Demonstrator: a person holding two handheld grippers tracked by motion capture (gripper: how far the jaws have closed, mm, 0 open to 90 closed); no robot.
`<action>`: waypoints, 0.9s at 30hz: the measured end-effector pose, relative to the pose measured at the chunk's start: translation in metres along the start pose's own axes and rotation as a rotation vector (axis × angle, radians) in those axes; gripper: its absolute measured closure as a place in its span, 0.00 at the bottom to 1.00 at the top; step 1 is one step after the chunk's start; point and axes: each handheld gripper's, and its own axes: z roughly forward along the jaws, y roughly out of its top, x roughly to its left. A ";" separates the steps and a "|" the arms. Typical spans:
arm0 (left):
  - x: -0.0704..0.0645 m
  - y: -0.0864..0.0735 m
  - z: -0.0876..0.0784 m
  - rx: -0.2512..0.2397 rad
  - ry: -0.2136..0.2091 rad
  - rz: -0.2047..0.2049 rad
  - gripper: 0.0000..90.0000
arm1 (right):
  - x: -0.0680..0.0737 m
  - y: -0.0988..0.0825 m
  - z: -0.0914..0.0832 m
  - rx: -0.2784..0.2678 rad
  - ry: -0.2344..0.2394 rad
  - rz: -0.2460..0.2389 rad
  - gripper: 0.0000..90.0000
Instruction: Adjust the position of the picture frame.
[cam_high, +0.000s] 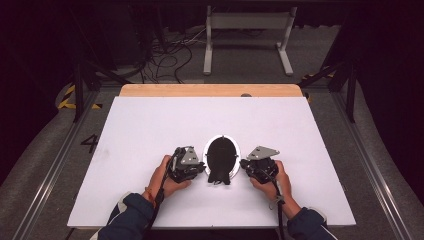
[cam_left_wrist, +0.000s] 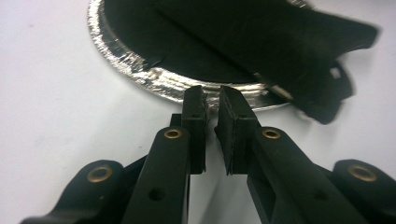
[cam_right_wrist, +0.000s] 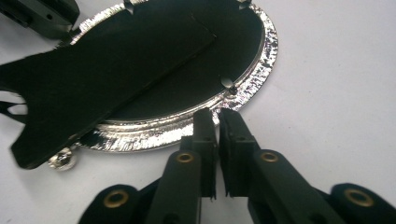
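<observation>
With both the left gripper (cam_left_wrist: 212, 100) and right gripper (cam_right_wrist: 217, 122) nearly closed and empty, I'd open them before pinching the oval frame's (cam_high: 206, 150) silver rim from each side.

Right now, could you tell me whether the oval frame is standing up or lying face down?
Lying face down: the frame rests flat on the table, black back and stand facing up.

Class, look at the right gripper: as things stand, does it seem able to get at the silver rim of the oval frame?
Probably yes. The right gripper sits right at the silver rim of the oval frame, with bare table between them. Its fingers are almost together, so they would likely need to open first.
</observation>
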 end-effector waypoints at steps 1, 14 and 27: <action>-0.001 0.000 -0.002 0.002 0.007 0.004 0.89 | -0.001 -0.001 -0.003 -0.006 0.007 0.008 0.95; -0.002 -0.022 -0.047 -0.069 0.055 -0.009 0.54 | -0.007 -0.012 -0.021 -0.030 0.037 0.043 0.90; -0.006 -0.082 -0.088 -0.081 0.150 -0.082 0.32 | 0.005 -0.011 -0.025 -0.032 0.162 0.034 0.77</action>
